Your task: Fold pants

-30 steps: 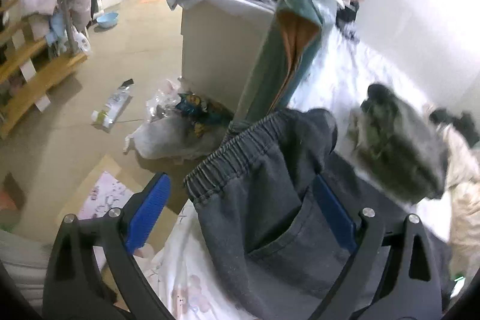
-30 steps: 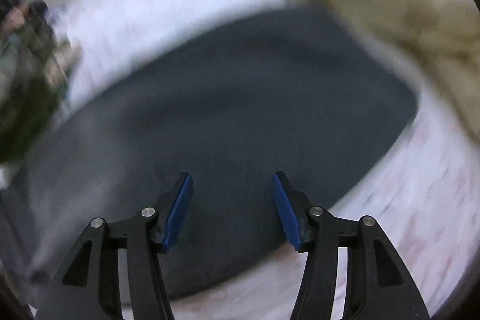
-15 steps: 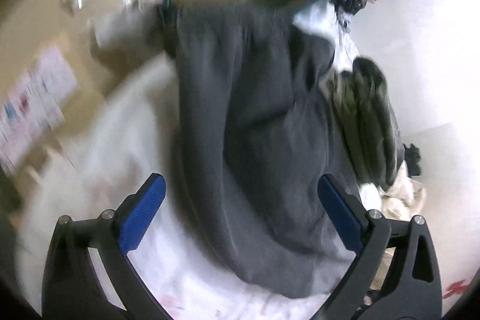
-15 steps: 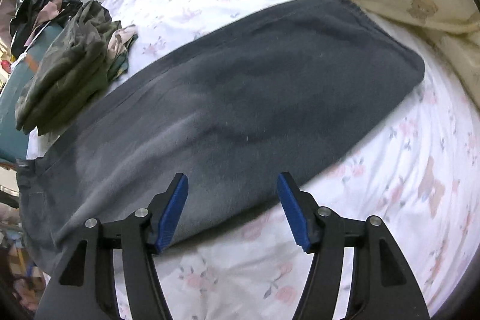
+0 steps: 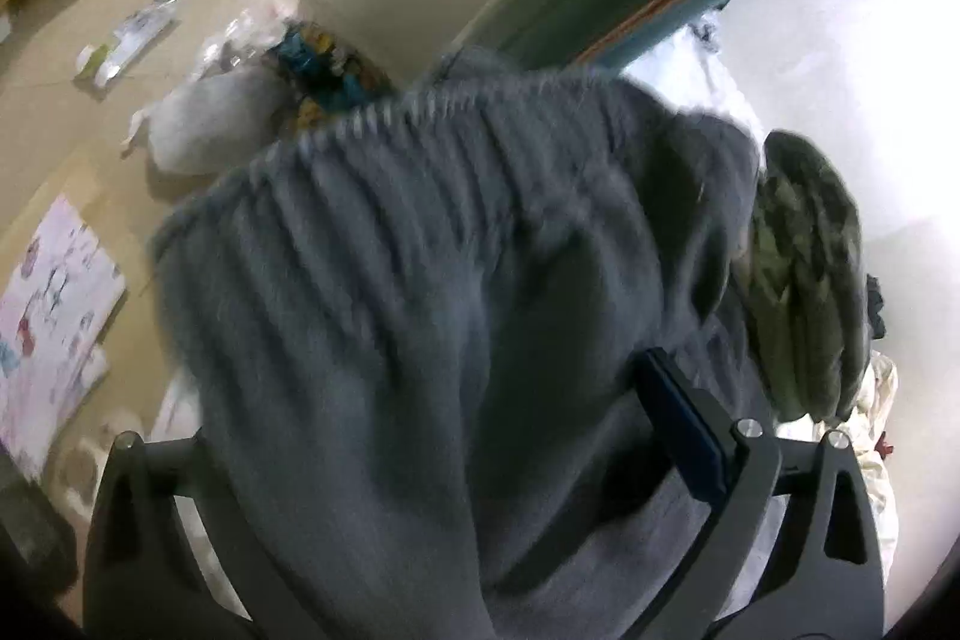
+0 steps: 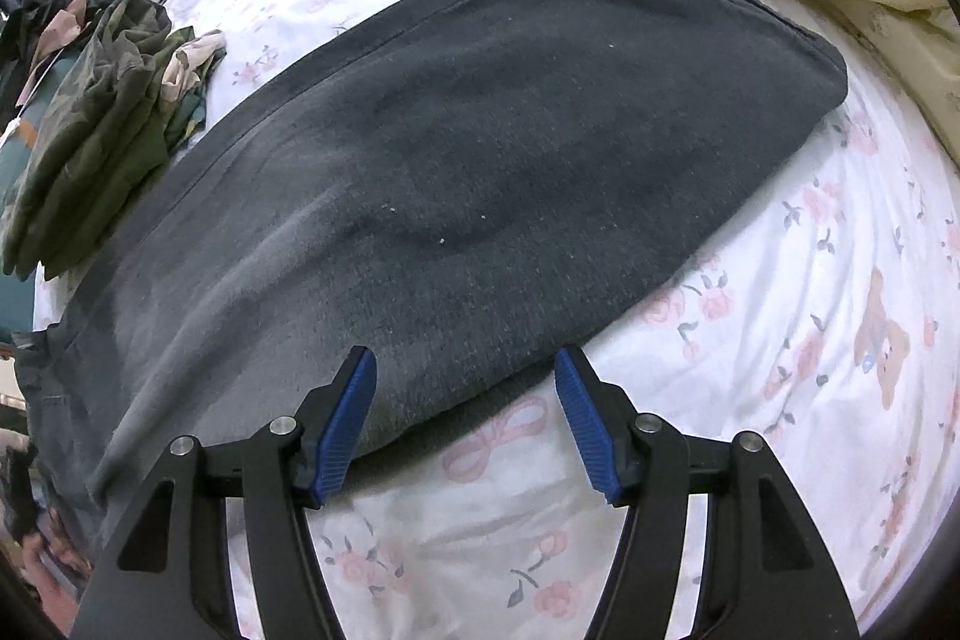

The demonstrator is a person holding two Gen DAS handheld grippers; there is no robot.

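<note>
The left tongs [image 5: 420, 436] stand spread wide, with the blurred waistband of the grey pants [image 5: 456, 292] filling the middle of that frame between the fingers, no pad pressing on it. The right tongs [image 6: 465, 418] have just been opening over the near edge of the pants, which lie flat across the floral bed sheet [image 6: 780, 340], camouflage clothes [image 6: 102, 124] at the left.

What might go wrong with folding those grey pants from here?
1. The pants have their waistband near the bed's edge, above the floor clutter; it might slide off.
2. The camouflage clothes touch the pants and may get dragged along.
3. The right gripper is open at the hem, so nothing pins that side.
</note>
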